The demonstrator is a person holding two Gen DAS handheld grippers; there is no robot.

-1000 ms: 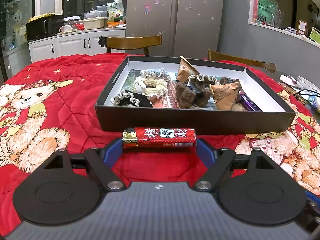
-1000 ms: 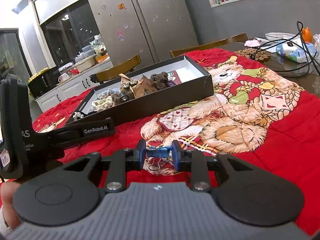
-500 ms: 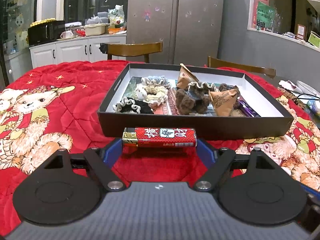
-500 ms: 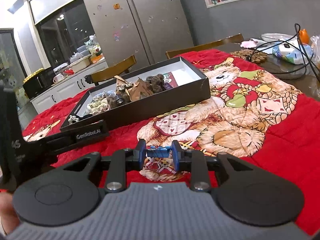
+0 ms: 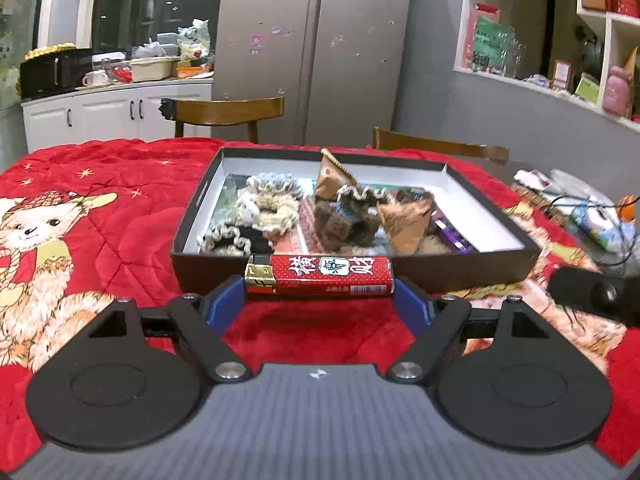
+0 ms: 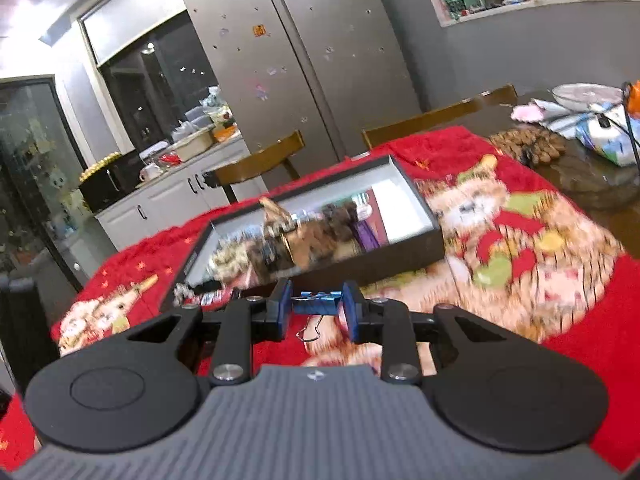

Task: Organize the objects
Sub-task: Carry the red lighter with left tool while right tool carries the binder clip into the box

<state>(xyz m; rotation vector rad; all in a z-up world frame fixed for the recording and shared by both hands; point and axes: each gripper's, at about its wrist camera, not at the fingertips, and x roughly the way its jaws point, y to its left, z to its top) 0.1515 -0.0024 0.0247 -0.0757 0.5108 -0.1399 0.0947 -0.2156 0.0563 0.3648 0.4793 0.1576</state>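
My left gripper [image 5: 319, 300] is shut on a red lighter [image 5: 320, 276] held crosswise, just above the near wall of a black box [image 5: 280, 268]. The box holds scrunchies [image 5: 264, 204], brown triangular packets [image 5: 404, 220] and a purple item [image 5: 452, 236]. My right gripper [image 6: 316, 312] is shut on a blue binder clip [image 6: 316, 304], raised above the red quilt, with the same box [image 6: 400, 256] ahead and slightly left. The left gripper's red lighter shows at lower left in the right wrist view [image 6: 212, 298].
A red teddy-bear quilt [image 5: 100, 240] covers the table. Wooden chairs [image 5: 228, 110] stand behind it, then a fridge and white cabinets. Cables, a bowl and packets [image 6: 600, 136] lie on the bare table at the right. The right gripper's body [image 5: 592, 292] shows at the right edge.
Both grippers have risen and tilted so the box is seen more from above. The right gripper swung left toward the box with its clip; the lighter is now level with the box's near wall.
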